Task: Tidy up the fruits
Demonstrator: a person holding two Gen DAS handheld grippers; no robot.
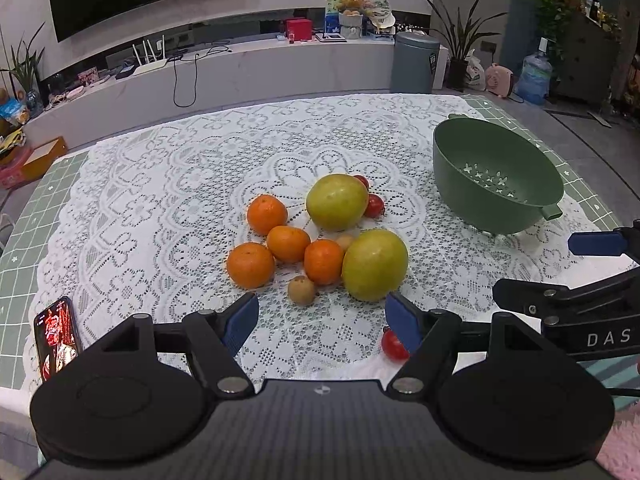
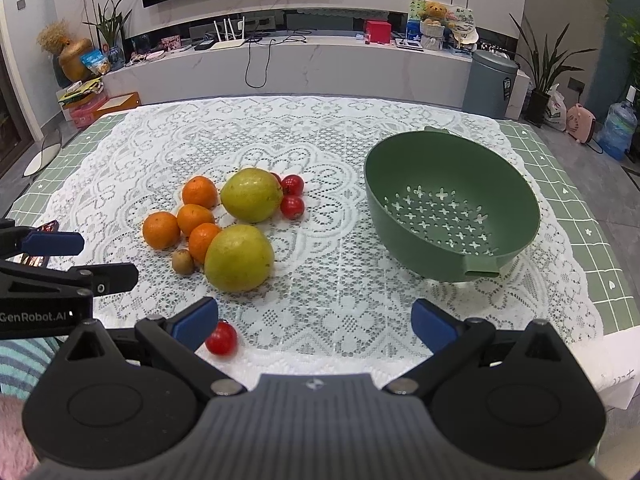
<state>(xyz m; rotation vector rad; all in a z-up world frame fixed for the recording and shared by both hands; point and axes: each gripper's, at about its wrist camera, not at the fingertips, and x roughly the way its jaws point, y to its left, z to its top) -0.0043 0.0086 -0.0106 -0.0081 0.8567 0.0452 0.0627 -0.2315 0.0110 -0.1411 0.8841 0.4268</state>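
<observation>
A pile of fruit lies mid-table on the lace cloth: several oranges point(image 1: 287, 243) point(image 2: 195, 218), two large green fruits point(image 1: 374, 265) point(image 2: 239, 258), small brown kiwis point(image 1: 301, 289) point(image 2: 183, 261) and red tomatoes point(image 1: 373, 205) point(image 2: 292, 206). One tomato point(image 1: 393, 345) point(image 2: 221, 338) lies apart near the front edge. An empty green colander point(image 1: 496, 176) point(image 2: 452, 204) stands to the right. My left gripper point(image 1: 322, 320) is open and empty just before the pile. My right gripper point(image 2: 314, 320) is open and empty, between pile and colander.
A phone point(image 1: 56, 340) with a lit screen lies at the table's front left. Beyond the table are a white TV bench point(image 2: 304, 60), a grey bin point(image 2: 492, 84) and plants. The right gripper shows at the right edge of the left wrist view point(image 1: 596, 276).
</observation>
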